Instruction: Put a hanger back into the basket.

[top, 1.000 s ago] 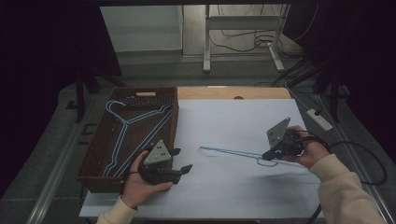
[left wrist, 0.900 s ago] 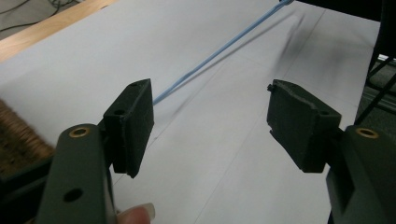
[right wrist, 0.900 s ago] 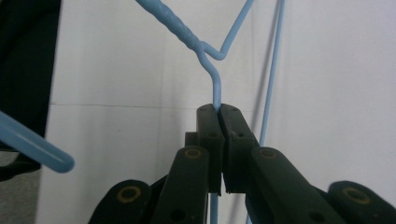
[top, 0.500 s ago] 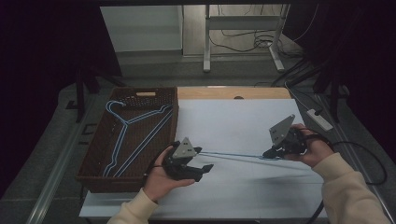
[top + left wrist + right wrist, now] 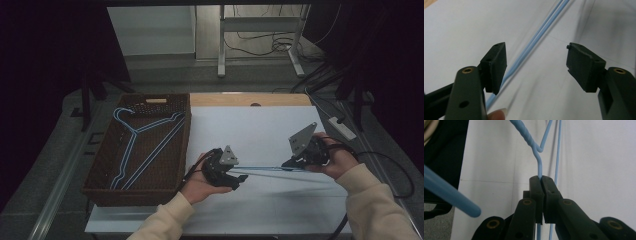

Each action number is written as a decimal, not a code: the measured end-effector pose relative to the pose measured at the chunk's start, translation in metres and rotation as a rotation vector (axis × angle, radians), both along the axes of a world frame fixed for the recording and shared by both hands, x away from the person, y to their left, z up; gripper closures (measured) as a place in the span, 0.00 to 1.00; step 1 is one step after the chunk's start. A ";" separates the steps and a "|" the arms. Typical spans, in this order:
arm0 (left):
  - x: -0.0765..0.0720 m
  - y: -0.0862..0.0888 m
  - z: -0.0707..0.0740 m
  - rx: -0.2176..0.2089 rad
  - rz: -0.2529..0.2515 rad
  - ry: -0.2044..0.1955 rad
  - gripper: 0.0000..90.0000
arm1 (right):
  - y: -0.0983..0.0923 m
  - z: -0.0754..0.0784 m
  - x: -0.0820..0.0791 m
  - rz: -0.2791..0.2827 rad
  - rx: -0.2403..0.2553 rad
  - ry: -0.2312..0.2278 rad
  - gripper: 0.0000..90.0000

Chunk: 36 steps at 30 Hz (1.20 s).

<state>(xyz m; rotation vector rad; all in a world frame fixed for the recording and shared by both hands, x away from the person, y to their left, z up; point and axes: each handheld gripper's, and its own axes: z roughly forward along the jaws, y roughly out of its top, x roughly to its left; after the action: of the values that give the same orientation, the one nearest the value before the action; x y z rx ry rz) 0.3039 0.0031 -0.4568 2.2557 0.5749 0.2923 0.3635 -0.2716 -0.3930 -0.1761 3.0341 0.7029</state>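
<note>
Thin light-blue wire hanger point(image 5: 270, 170), twisted neck, lay across the white bench sheet point(image 5: 250, 130). Right tongs point(image 5: 540, 178) clamped on its hook wire. Left tongs point(image 5: 536, 65) spread apart, matte black pads straddling the hanger's two parallel wires, not pressing. Brown woven basket point(image 5: 100, 165) at left held more blue hangers point(image 5: 140, 145). Dim room, grey floor, cables behind.

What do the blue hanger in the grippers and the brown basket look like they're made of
The hanger looks like thin metal wire with a smooth pale blue coating, probably plastic or paint: it is slim, and its neck is wound in a tight twist. The basket appears to be woven wicker or rattan, dark brown and matt: its walls show a fine weave, and the far wall has a cut-out handle slot.
</note>
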 end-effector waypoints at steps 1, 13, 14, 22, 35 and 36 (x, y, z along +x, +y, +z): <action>0.001 -0.003 -0.001 0.008 -0.011 -0.004 0.39 | 0.000 0.000 0.000 0.004 0.003 0.001 0.98; 0.009 -0.018 -0.012 0.095 -0.055 -0.037 0.85 | 0.002 0.000 0.000 0.012 0.016 -0.002 0.98; 0.008 -0.018 -0.011 0.105 -0.065 -0.049 0.86 | 0.002 0.000 0.000 0.011 0.018 -0.004 0.98; -0.006 -0.020 -0.004 0.157 -0.125 -0.091 0.97 | -0.002 -0.001 0.007 -0.041 0.060 -0.006 0.98; -0.013 0.003 0.011 0.057 -0.034 -0.017 0.98 | -0.014 -0.012 0.015 -0.353 0.279 -0.014 0.66; -0.013 0.005 0.012 0.047 -0.029 -0.013 0.98 | -0.017 -0.012 0.015 -0.383 0.310 -0.015 0.63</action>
<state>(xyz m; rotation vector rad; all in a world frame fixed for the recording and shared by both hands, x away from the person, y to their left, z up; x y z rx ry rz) 0.2907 0.0078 -0.4444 2.3040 0.5329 0.3081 0.3788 -0.2885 -0.4048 0.3903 2.7670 1.0997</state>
